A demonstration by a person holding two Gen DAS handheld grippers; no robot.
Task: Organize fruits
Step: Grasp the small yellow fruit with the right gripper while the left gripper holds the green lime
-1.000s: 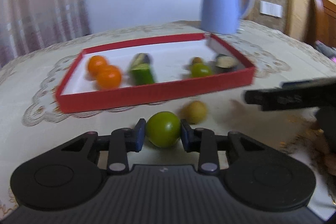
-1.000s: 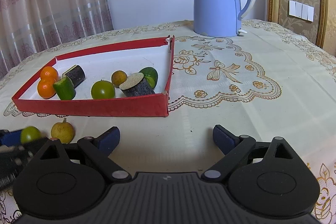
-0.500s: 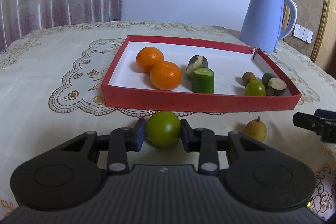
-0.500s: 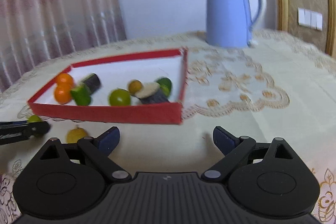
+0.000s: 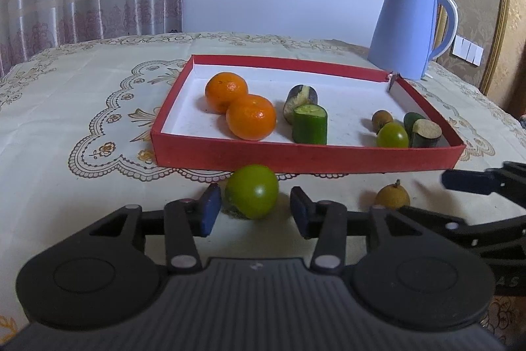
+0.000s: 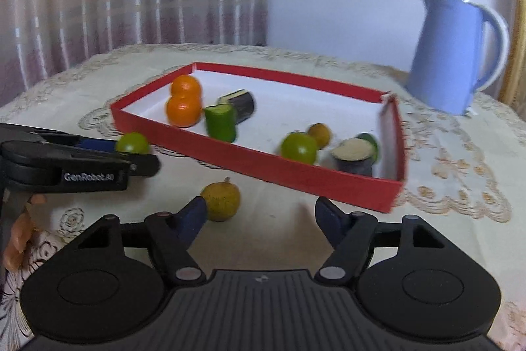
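Observation:
A green round fruit (image 5: 251,196) lies on the tablecloth just in front of the red tray (image 5: 296,158). My left gripper (image 5: 254,214) straddles it with its jaws opening, and a gap shows on both sides. A yellow-brown small fruit (image 6: 220,201) lies on the cloth between the jaws of my right gripper (image 6: 261,219). Those jaws are closing; the fruit sits by the left pad and the right pad stands well clear. The tray (image 6: 263,160) holds two oranges (image 5: 241,107), a green cucumber piece (image 5: 310,125), dark cut pieces and small fruits.
A blue kettle (image 5: 407,32) stands behind the tray's far right corner. The embroidered cloth covers the whole table. In the right wrist view the left gripper's body (image 6: 82,166) reaches in from the left, close to my right gripper.
The left jaws have opened off the green fruit, which now rests on the cloth. My right gripper has swung left to the yellow-brown fruit and its jaws have narrowed.

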